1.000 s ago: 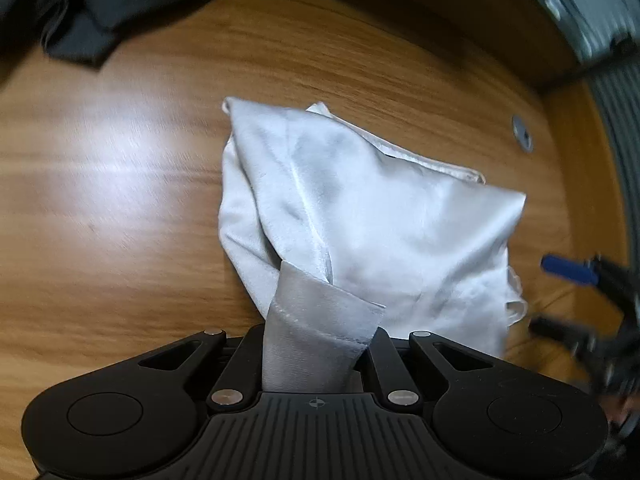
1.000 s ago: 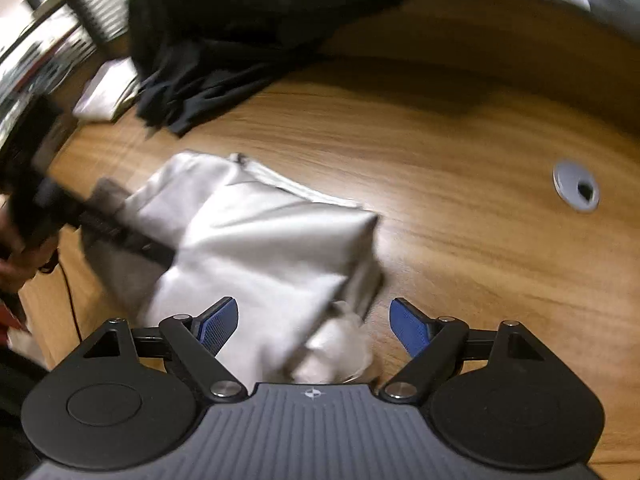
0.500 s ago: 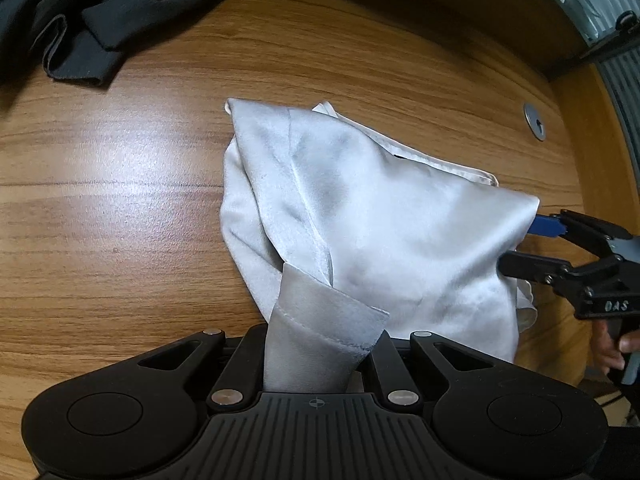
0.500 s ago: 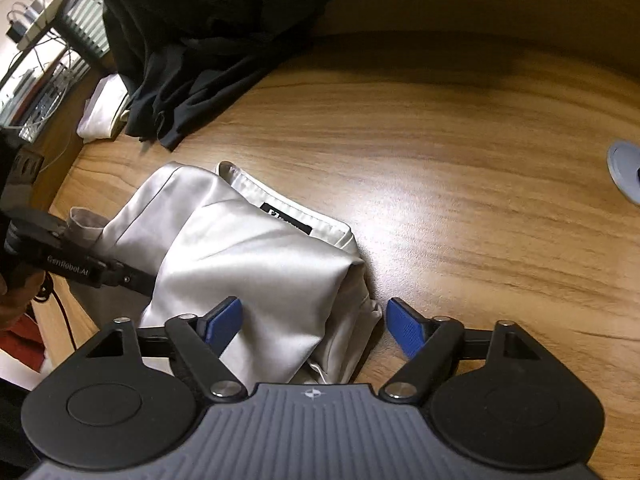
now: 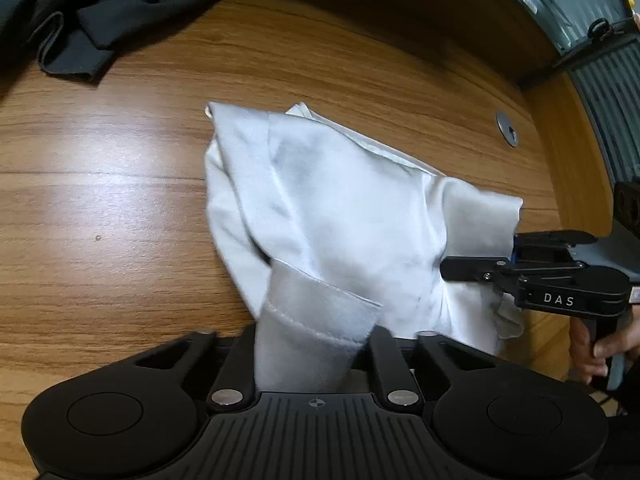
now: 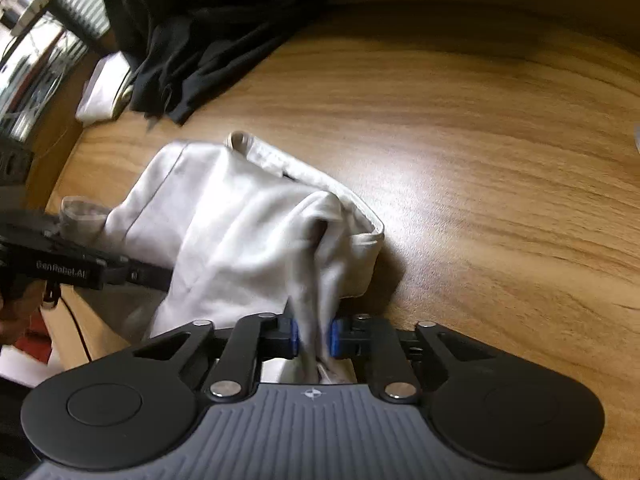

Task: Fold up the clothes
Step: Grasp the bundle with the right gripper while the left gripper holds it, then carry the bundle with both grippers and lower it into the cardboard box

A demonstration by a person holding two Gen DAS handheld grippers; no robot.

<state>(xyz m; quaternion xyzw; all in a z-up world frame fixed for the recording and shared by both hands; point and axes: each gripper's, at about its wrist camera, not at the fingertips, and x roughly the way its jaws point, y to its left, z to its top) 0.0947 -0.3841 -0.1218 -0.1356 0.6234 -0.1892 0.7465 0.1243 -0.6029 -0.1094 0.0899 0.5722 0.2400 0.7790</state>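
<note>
The white garment [image 5: 340, 216] lay bunched on the wooden counter [image 5: 100, 208]. The left claw [image 5: 316, 344] gripped a hemmed cuff; the right claw [image 6: 312, 338] was closing on a gathered fold, cloth between its blue pads. Risk: the slippery fabric could slide free or several layers be pinched, spoiling the fold. Count: one white garment, two claws, one dark clothes heap [image 6: 208, 40], one counter grommet [image 5: 506, 133].
</note>
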